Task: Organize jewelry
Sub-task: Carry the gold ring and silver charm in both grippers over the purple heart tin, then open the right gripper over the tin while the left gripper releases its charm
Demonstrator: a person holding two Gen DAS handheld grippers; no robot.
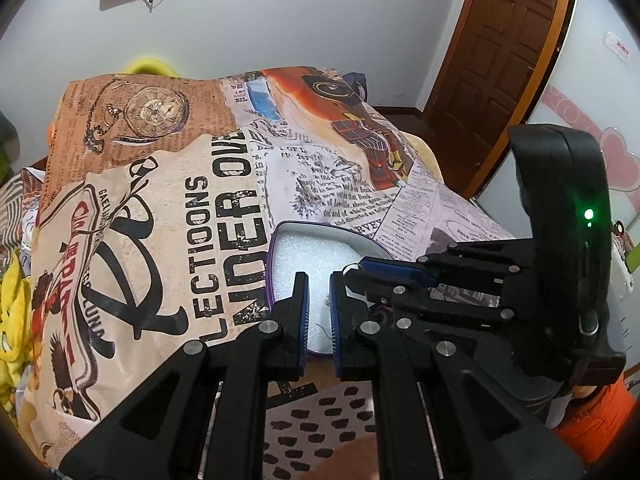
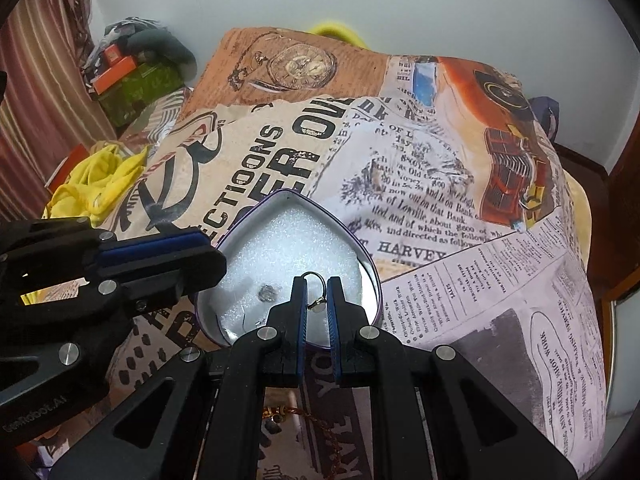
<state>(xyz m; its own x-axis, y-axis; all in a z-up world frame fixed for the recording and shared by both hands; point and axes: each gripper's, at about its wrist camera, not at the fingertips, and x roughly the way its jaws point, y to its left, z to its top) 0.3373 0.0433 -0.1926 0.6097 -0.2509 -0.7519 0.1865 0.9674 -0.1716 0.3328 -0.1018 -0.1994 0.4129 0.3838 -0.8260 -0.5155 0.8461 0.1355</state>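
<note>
A heart-shaped tin (image 2: 370,264) with a purple rim and white foam lining lies open on the printed bedspread; it also shows in the left wrist view (image 1: 280,240). My right gripper (image 2: 317,288) is shut on a small ring-shaped earring (image 2: 316,280) and holds it over the tin's foam. A small dark piece of jewelry (image 2: 267,293) lies on the foam. My left gripper (image 1: 319,284) is over the tin's near edge, its jaws slightly apart with nothing between them. The right gripper's fingers (image 1: 400,270) show beside it. A gold chain (image 2: 320,428) lies on the bed below the right gripper.
The bed is covered by a newspaper-print spread (image 2: 440,184). Yellow cloth (image 2: 96,184) and boxes (image 2: 132,76) lie at the far left. A brown door (image 1: 504,60) stands at the right.
</note>
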